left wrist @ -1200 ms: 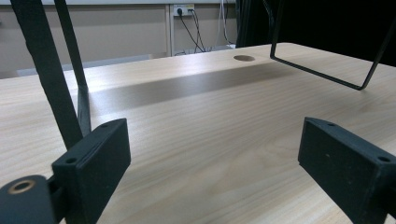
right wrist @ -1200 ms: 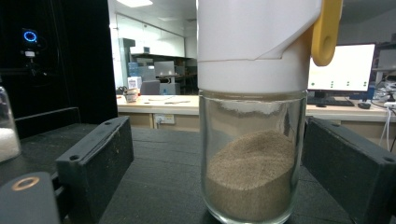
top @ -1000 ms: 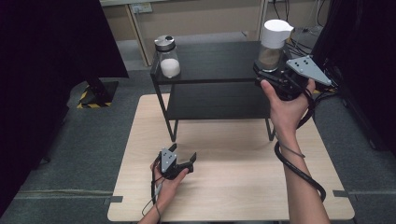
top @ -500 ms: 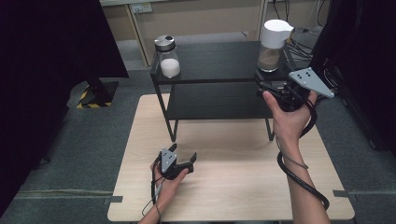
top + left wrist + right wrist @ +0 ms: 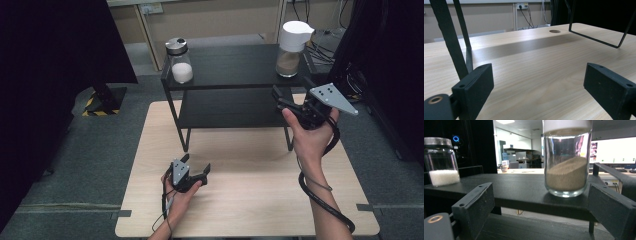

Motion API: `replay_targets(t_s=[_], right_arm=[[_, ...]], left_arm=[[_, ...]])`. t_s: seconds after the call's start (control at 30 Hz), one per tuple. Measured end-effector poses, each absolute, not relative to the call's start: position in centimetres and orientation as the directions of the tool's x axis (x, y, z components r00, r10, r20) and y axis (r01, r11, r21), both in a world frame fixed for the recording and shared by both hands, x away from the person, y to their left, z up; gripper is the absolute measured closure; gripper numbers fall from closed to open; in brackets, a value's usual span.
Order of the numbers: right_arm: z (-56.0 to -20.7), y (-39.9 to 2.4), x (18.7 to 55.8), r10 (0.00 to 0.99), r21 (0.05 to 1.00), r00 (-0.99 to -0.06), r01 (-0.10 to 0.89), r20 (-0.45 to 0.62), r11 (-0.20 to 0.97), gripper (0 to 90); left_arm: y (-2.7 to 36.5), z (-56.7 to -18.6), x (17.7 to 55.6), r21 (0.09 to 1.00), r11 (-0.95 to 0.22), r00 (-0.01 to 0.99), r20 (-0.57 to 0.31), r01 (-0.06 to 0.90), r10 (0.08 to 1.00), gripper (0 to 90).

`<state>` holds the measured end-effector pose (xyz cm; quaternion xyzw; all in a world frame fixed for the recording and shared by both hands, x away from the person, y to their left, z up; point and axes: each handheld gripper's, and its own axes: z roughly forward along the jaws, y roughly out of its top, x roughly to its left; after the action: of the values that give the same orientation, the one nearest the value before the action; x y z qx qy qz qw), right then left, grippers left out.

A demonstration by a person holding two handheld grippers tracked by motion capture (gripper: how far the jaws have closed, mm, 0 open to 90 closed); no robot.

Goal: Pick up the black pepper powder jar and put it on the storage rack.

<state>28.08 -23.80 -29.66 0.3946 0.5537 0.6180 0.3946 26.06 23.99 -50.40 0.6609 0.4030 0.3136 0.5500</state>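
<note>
A glass jar of brown powder (image 5: 290, 50) with a white lid stands at the right end of the black shelf's top (image 5: 235, 65). A second jar (image 5: 180, 64), silver-lidded with white powder, stands at the left end. My right gripper (image 5: 291, 90) hangs open just in front of and below the brown jar, apart from it. In the right gripper view the brown jar (image 5: 566, 170) sits beyond the open jaws (image 5: 539, 197) and the white-powder jar (image 5: 441, 170) is far left. My left gripper (image 5: 196, 164) rests open and empty low over the wooden table (image 5: 536, 82).
The two-tier black shelf stands on the far half of the light wooden table (image 5: 250, 200); its thin metal legs (image 5: 599, 37) come down ahead of the left gripper. A cable hole (image 5: 554, 31) is in the tabletop. Dark curtains flank the table.
My right gripper has come down and back from beside the brown jar to the shelf's front edge. The jar stays on the shelf. The left hand has not moved.
</note>
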Motion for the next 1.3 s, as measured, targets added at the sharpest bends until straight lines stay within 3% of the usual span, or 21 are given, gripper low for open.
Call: replay_targets(t_s=[1.3], right_arm=[[-35.3,-25.8,26.3,0.914,0.998,-0.402,0.025,0.058,-0.053,8.0]], left_arm=[[23.8,-50.4,25.9,0.979,-0.070,0.478,-0.030,0.190,0.878,8.5]])
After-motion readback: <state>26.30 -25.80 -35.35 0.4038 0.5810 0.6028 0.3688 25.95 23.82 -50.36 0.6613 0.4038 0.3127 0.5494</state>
